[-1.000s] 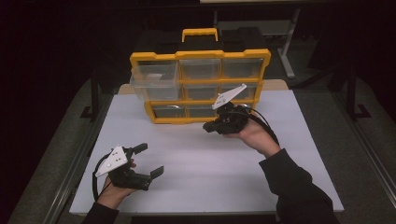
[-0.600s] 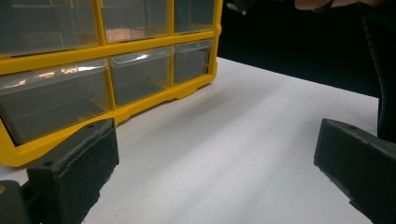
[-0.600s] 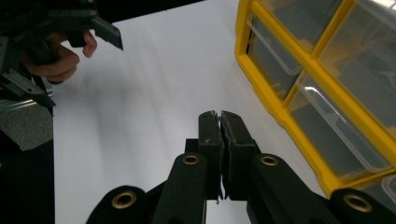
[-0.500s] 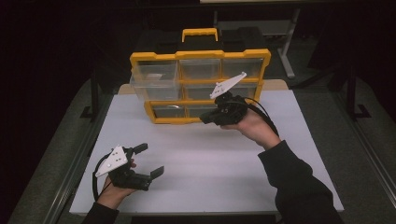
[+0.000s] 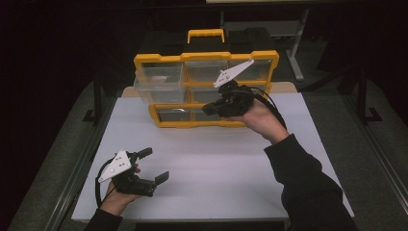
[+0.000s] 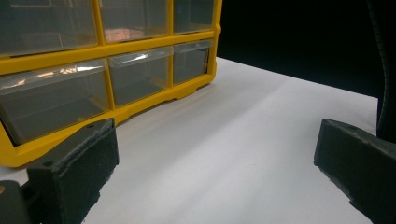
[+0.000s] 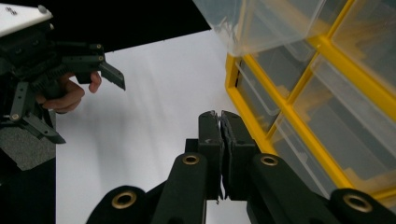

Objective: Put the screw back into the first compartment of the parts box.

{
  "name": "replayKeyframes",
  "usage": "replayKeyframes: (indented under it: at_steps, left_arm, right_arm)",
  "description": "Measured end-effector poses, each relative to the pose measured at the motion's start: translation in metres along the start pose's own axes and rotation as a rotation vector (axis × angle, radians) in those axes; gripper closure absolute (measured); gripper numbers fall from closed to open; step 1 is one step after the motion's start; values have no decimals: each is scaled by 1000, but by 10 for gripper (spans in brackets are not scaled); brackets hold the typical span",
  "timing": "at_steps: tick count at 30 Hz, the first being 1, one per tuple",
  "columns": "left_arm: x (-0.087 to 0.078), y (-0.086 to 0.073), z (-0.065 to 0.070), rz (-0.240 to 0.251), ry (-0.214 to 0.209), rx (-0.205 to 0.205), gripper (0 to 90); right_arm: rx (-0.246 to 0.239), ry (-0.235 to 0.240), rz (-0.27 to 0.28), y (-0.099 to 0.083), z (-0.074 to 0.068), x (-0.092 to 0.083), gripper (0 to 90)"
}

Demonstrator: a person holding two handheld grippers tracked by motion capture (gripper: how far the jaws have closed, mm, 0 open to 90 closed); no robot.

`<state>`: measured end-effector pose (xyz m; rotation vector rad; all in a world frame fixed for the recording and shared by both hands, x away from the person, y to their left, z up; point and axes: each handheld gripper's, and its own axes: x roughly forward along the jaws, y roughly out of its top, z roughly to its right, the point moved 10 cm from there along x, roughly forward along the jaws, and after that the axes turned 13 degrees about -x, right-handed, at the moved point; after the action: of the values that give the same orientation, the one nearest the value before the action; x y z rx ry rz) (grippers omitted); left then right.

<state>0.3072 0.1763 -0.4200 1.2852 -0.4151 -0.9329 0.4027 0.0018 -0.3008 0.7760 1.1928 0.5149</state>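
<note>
Left hand-held gripper (image 5: pixel 153 165) is parked low at the near left of the worktop (image 5: pixel 216 163), jaws wide, nothing held. Right hand-held gripper (image 5: pixel 208 109) is raised in front of the yellow drawer organizer (image 5: pixel 144 60), jaws pressed together and empty. Top-left clear drawer (image 5: pixel 159 82) is seen pulled out; other drawers sit flush. Judged: one drawer opened, the rest untouched.
</note>
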Motion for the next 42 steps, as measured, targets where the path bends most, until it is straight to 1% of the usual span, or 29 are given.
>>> replayKeyframes:
  at_steps: [2,3,4,5,6,10,12,13,16,25,29,30,31,33,34,42]
  left_arm:
    - [0,0,1,0,-1,-6,0]
    - [1,1,1,14,-6,-16,0]
    - [1,1,1,11,-4,-10,0]
    - [1,1,1,12,-4,-9,0]
    - [1,1,1,12,-4,-9,0]
    - [1,1,1,10,-4,-9,0]
    - [1,1,1,9,-4,-8,0]
    - [1,1,1,10,-5,-11,0]
    - [0,0,2,6,-3,-14,0]
    - [0,0,2,2,-2,-17,0]
    - [0,0,2,2,-3,-18,0]
    - [0,0,1,-4,1,-5,0]
    - [0,1,1,4,-2,-9,0]
    - [0,0,0,-2,0,-2,0]
    - [-1,0,0,-5,2,1,0]
    - [0,0,0,-2,1,3,0]
  right_arm:
    - [-6,-4,5,5,2,-2,872]
    - [-10,-7,9,7,3,-2,872]
    - [-18,-10,12,10,4,-3,872]
    - [-21,-11,16,13,5,-4,872]
    - [-13,-13,15,15,5,-5,872]
    - [-20,-17,22,25,8,-7,873]
    - [-31,-23,28,30,10,-8,872]
    - [-23,-23,28,32,10,-9,873]
    - [-30,-26,33,36,12,-10,874]
    - [-39,-37,52,58,20,-14,875]
    - [-37,-41,59,65,22,-13,875]
    - [-36,-41,63,69,24,-13,875]
    - [-37,-45,65,72,25,-13,875]
    - [-35,-46,66,74,25,-13,875]
    - [-40,-48,72,78,27,-13,875]
    - [-39,-56,84,91,33,-8,875]
